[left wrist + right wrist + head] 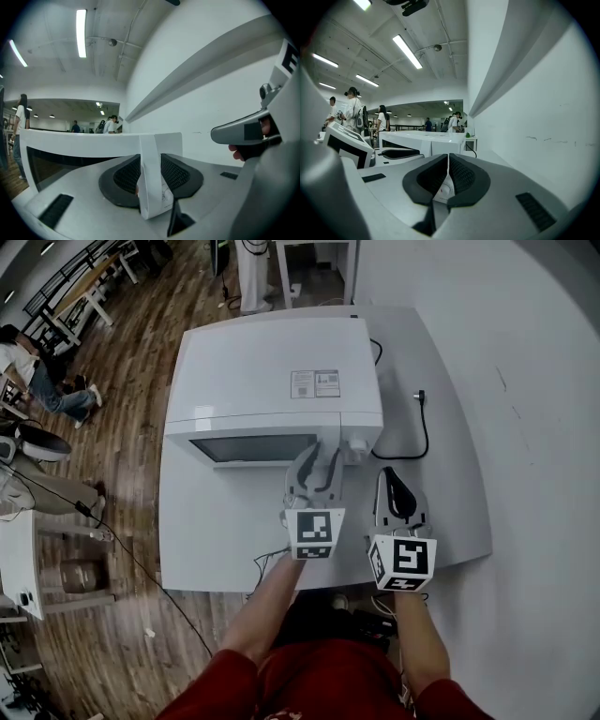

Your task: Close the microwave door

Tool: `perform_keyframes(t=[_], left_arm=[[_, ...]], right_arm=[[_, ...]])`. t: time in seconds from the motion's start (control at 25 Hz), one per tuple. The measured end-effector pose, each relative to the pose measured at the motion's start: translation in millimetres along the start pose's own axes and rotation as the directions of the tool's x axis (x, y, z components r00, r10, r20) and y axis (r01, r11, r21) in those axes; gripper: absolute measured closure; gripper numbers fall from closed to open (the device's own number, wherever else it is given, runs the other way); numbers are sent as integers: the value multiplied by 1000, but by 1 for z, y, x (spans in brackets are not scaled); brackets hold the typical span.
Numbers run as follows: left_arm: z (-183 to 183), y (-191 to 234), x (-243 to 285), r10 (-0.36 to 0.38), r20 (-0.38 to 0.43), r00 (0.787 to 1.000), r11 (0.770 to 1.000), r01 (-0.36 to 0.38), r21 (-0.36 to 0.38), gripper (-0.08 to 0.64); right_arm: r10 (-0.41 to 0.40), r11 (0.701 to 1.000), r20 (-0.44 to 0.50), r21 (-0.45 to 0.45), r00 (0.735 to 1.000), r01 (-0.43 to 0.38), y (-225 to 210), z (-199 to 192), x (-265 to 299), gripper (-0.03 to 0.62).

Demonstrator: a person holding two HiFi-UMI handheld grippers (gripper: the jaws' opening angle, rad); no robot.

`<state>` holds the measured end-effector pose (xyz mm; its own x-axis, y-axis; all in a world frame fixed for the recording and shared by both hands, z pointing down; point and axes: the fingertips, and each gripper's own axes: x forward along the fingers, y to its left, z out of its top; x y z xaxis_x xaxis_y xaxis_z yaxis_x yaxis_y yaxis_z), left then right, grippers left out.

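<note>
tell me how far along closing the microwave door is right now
Done: from the head view the door sits nearly flush with the microwave front; whether it has latched I can't tell. In hand: the left gripper is clamped on the door's white right edge. Left: probably press it fully home if needed, then let go. The right gripper is shut and empty, over the table.

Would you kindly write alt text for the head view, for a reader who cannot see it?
The left gripper grips the front door of a boxy white microwave on a white table, seen from above. The right gripper is beside it, jaws shut, near a loose black power cord.
</note>
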<state>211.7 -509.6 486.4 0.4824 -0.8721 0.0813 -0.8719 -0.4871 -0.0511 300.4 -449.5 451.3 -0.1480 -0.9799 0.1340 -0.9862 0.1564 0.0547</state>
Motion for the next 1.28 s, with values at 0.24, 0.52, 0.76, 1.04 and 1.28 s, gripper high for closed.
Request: perform_keyframes(t=[0.24,0.52,0.76,1.04,1.28], left_arm=[[18,2,-35,33,24,999,999,-34,3,410],[53,5,-95,106,53,993,994,-107,29,411],[96,14,-157,190,51,980,978,-194,78,411],[114,26,-187,192,72,979,981,-194,25,417],[127,54,-211,186,94,978,982,-184,-33,431]], right_arm=[[23,1000,35,0,999,-23,10,13,-22,563],[55,998,112,9,992,-56,21,40,-61,563],[105,994,183,5,977,-108,39,77,-96,563],[138,990,225,-12,965,-139,66,102,-107,563],[136,990,233,-15,963,-137,101,119,-110,563]])
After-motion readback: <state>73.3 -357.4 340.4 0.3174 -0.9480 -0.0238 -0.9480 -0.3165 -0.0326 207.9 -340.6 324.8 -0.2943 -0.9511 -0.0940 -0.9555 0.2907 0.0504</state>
